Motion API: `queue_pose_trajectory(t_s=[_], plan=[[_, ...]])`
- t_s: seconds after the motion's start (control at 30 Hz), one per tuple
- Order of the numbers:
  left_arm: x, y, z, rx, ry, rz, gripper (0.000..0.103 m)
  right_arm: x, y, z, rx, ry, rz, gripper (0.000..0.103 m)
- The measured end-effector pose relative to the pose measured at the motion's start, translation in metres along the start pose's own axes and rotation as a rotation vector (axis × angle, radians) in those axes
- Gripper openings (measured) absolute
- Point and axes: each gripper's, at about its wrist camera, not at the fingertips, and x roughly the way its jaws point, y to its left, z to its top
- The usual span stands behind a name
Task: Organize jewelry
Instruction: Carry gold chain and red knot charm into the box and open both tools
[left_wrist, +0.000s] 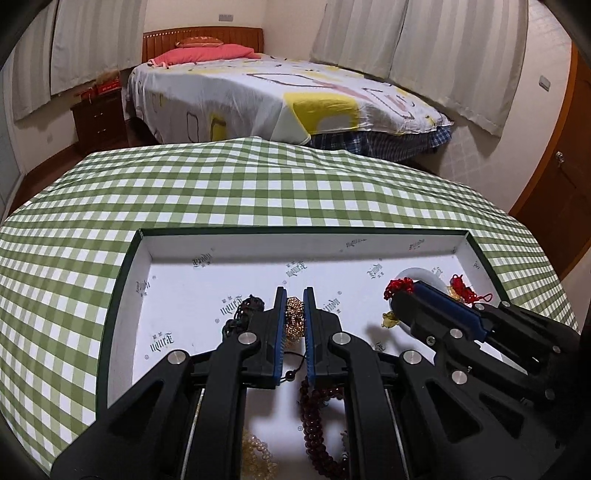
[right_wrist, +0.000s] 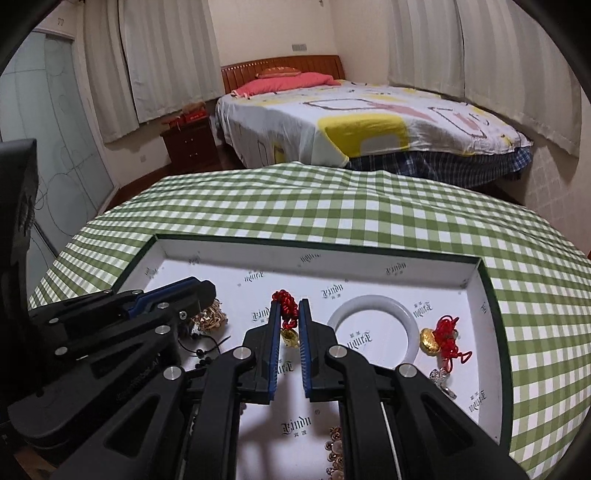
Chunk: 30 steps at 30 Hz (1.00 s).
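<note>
A shallow white tray (right_wrist: 476, 280), green-rimmed, is printed repeatedly with "Xindu". A gold chain (left_wrist: 294, 320) is pinched in the left gripper (left_wrist: 294, 295); a red-knotted gold charm (right_wrist: 288, 325) is clamped by the right gripper (right_wrist: 288, 306).

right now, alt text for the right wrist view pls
The right claw straddles a red knotted charm with a gold ingot in a white-lined tray on a green checked tablecloth; a white bangle lies beside it.
</note>
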Motion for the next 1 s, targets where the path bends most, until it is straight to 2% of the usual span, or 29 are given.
queue_pose_trajectory(t_s=[0.5, 0.67, 0.87, 1.0], plan=[[0.0028, 0.0044, -0.0007, -0.011, 0.007, 0.012, 0.012, 0.0018, 0.0057, -0.0015, -0.001, 0.030, -0.006, 0.011], [-0.0005, 0.0077, -0.0009, -0.019, 0.001, 0.017, 0.025, 0.0018, 0.0068, -0.0010, -0.004, 0.032, -0.008, 0.012], [-0.0018, 0.0066, -0.0005, -0.009, 0.000, 0.022, 0.028, 0.0010, 0.0073, -0.0022, 0.000, 0.030, -0.012, 0.013], [-0.0017, 0.0089, 0.0011, -0.023, 0.002, 0.031, 0.042, 0.0002, 0.0037, -0.0025, 0.016, 0.026, -0.013, 0.013]])
